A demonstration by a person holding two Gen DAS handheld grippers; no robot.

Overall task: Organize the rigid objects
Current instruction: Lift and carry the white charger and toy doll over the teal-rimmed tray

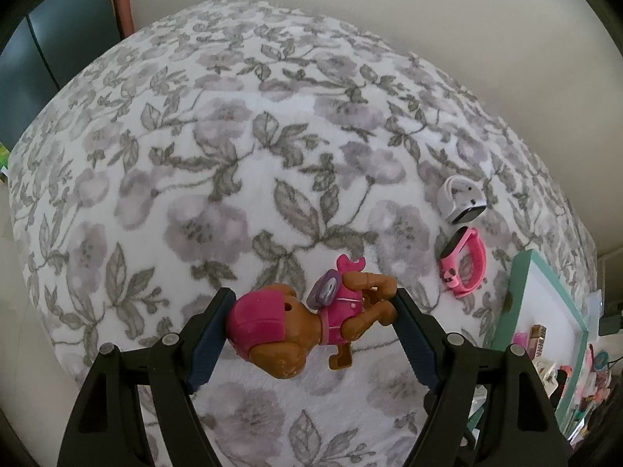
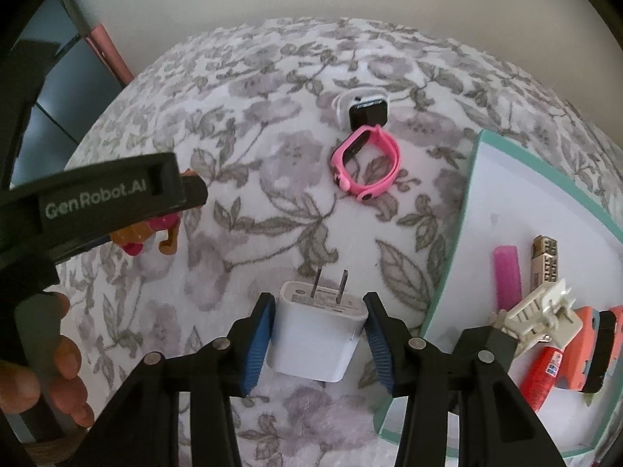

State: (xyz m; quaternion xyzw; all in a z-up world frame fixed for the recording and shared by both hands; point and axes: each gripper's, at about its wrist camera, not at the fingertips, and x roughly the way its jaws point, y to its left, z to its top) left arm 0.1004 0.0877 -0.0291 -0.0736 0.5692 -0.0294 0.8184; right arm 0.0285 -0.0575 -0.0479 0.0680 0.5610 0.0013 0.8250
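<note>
A brown toy dog in a pink outfit [image 1: 272,323] lies crosswise between the fingers of my left gripper [image 1: 313,299]. The pads press on its head and its legs, so the gripper is shut on it. The right wrist view shows this toy [image 2: 132,233] from the side, partly hidden behind a black left finger [image 2: 117,198]. My right gripper [image 2: 319,299] has a white wall charger [image 2: 315,338] between its blue pads, prongs pointing away. Both pads sit against the charger's sides.
A floral fleece blanket [image 1: 233,155] covers the surface. A white smartwatch [image 2: 366,111] and a pink watch [image 2: 366,163] lie side by side on it. To the right, a teal-rimmed white tray [image 2: 467,210] holds a pink tube, a red tube and small plastic parts. A person's hand [image 2: 58,350] grips the left tool.
</note>
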